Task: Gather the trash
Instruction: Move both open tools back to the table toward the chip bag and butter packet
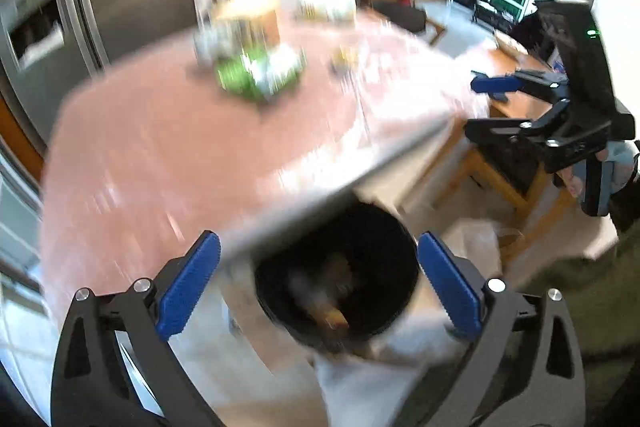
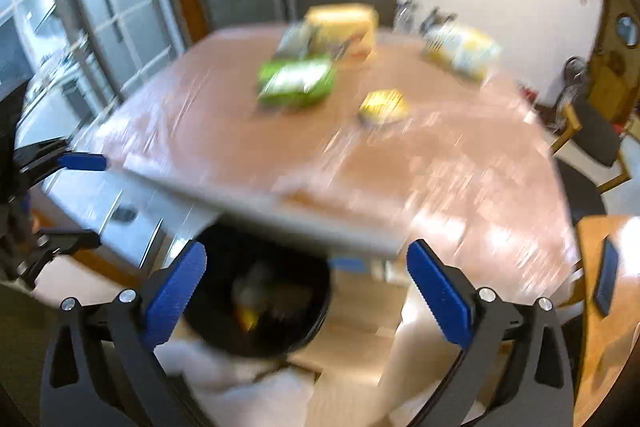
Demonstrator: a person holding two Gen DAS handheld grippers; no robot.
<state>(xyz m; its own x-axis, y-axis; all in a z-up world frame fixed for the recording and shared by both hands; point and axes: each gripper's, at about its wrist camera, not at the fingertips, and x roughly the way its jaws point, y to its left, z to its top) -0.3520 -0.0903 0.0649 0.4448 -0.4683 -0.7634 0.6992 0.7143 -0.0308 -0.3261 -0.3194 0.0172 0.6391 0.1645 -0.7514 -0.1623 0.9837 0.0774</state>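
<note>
Sitting on pink table (image 2: 280, 147), blurred green packet (image 2: 296, 79), small yellow wrapper (image 2: 383, 105)

you are holding the left gripper (image 1: 318, 283) tilted steeply downward, its jaws standing wide apart with nothing between the blue pads (image 1: 188, 287). you are holding the right gripper (image 2: 306, 293) at much the same downward tilt, its jaws spread just as wide and gripping nothing. each gripper is showing at the edge of the other's view.
</note>
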